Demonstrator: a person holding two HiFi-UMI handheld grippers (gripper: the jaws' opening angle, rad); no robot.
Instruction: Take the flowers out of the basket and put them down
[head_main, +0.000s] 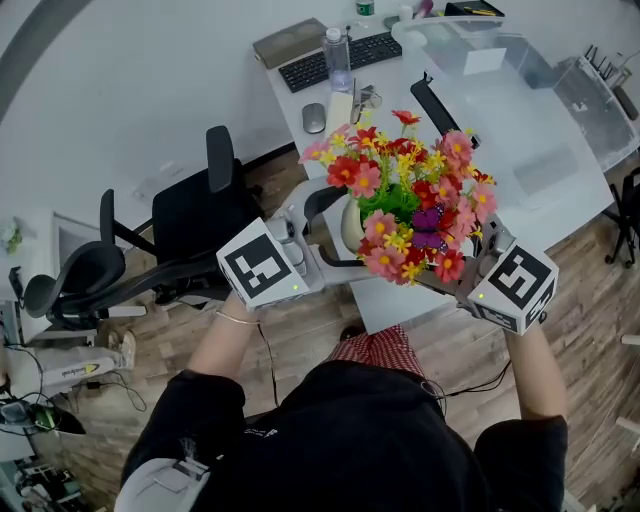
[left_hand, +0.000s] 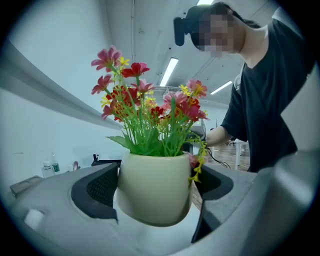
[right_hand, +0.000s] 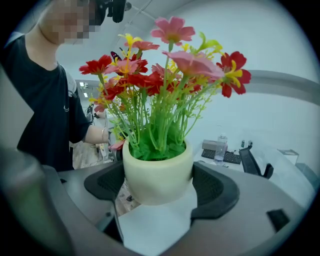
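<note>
Flowers (head_main: 410, 195), red, pink & yellow on green stems, stand upright in a cream pot (head_main: 351, 226). We hold that pot up in the air betw. both grippers, over the near edge of the white desk (head_main: 520, 150).

L gripper (left_hand: 155, 192): jaws only as wide apart as the pot and clamped on its sides. Its dark ribbed pads (left_hand: 100, 186) sit against the pot wall, one each side.

R gripper (right_hand: 157, 187): same story from the opp. side, w/ jaws set to the pot's width and gripping it. Its pads (right_hand: 215, 190) are against the wall below the rim.

Pot bottom hangs free. In both gripper views we see only desk top & floor under it, nothing touching.

From the head view the blooms spread wide & hide most of the pot. The 2 marker cubes sit low, left & right of the bunch.

Farther back on the desk are a black keyboard (head_main: 372, 48), a water bottle (head_main: 338, 58) in front of it & a grey mouse (head_main: 314, 117), all well apart from the pot. Black office chair (head_main: 190, 225) stands left of the desk on the wood floor (head_main: 300, 320).
</note>
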